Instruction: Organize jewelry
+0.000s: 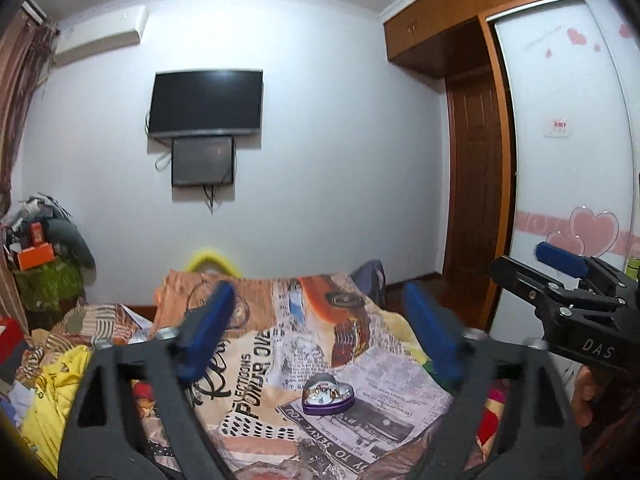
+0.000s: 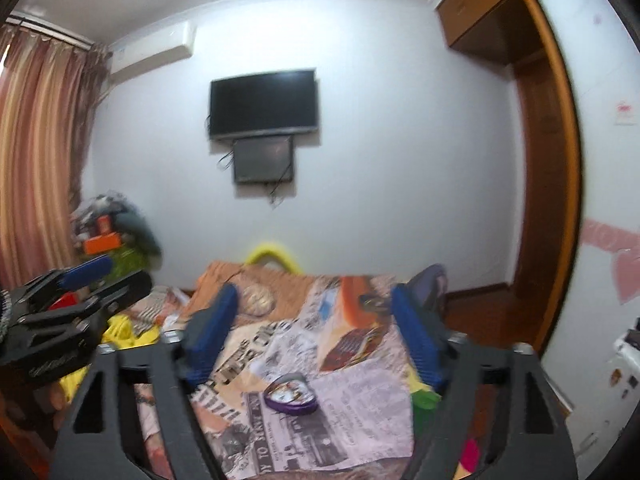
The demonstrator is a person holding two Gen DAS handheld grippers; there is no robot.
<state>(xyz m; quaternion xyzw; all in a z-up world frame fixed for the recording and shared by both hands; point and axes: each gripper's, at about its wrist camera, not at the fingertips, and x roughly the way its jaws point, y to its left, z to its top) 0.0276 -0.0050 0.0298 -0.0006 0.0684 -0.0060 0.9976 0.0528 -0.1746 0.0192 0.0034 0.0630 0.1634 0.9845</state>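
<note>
A heart-shaped box [image 1: 329, 395] with a purple rim sits on the bedspread [image 1: 280, 360], which is printed like newspaper pages. Through its clear top small gold and white pieces show (too small to tell what they are). The left gripper [image 1: 320, 332] hangs above the bed with its blue fingers [image 1: 212, 332] wide apart and nothing between them; the box lies below the gap, nearer the right finger. The right gripper [image 2: 316, 332] hangs beside it, also spread wide and holding nothing, with the box [image 2: 290, 394] below its gap too. On the far wall hangs a dark television [image 1: 206, 103]. A wooden door [image 1: 474, 176] stands to the right.
</note>
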